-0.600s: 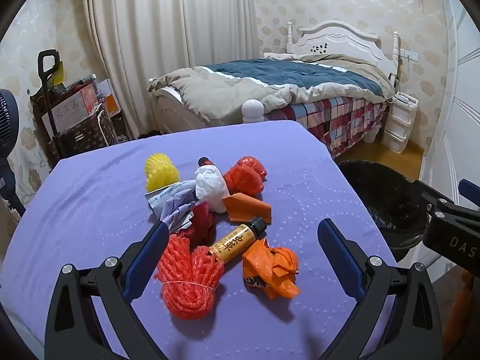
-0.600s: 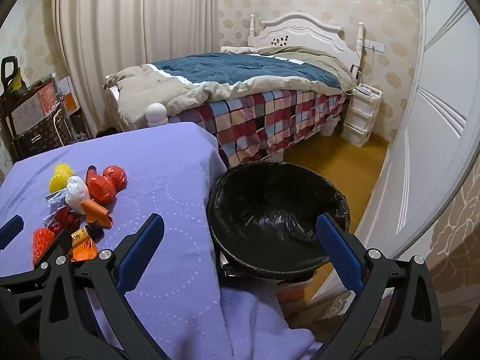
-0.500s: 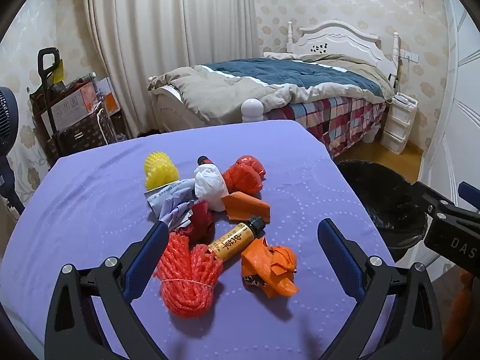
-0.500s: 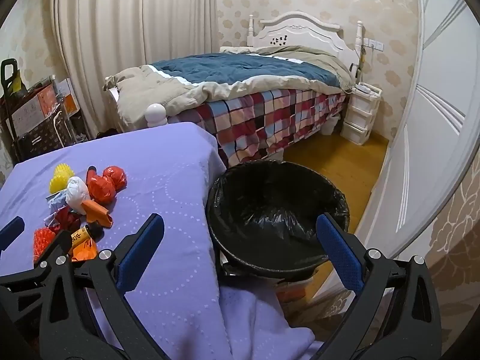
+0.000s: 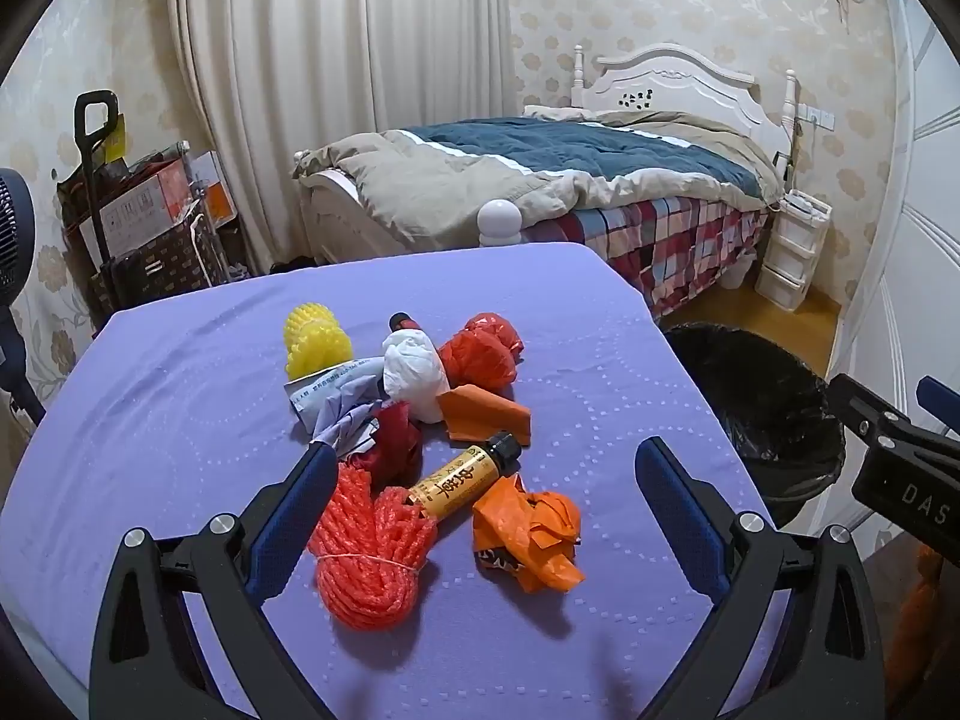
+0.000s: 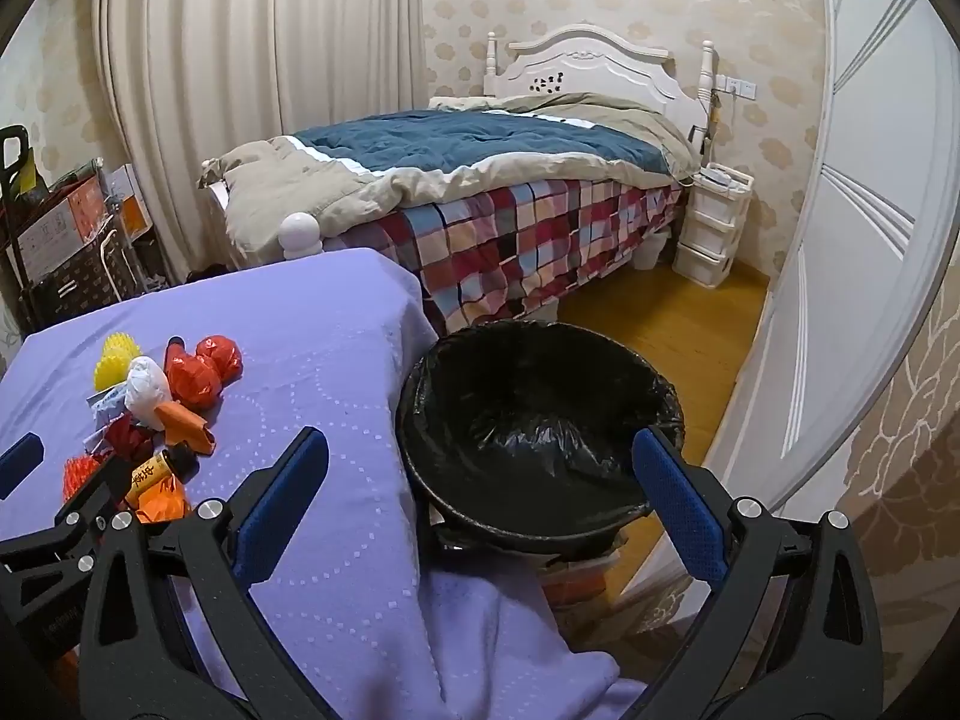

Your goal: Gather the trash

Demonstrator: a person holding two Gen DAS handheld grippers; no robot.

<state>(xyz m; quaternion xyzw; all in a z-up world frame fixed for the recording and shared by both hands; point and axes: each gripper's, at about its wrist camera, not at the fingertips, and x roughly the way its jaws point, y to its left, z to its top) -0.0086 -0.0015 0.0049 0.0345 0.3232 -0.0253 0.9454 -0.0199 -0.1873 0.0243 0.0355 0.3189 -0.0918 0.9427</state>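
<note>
A heap of trash lies on the purple-covered table (image 5: pixel 150 432): a red foam net (image 5: pixel 372 546), a small bottle with a yellow label (image 5: pixel 462 474), a crumpled orange wrapper (image 5: pixel 528 531), an orange paper scrap (image 5: pixel 486 414), a white bag (image 5: pixel 414 372), a red bag (image 5: pixel 480 354), a yellow foam net (image 5: pixel 315 342) and grey paper (image 5: pixel 336 396). My left gripper (image 5: pixel 480 480) hovers open over the near end of the heap, holding nothing. My right gripper (image 6: pixel 480 468) is open and empty above the black-lined bin (image 6: pixel 540 420), which stands off the table's right edge. The heap (image 6: pixel 162 396) shows at the left of the right wrist view.
A bed (image 5: pixel 570 180) with a blue and beige duvet stands behind the table, with white drawers (image 5: pixel 792 246) beside it. Boxes and a trolley (image 5: pixel 132 222) fill the left corner by the curtain. A white door (image 6: pixel 852 210) is on the right.
</note>
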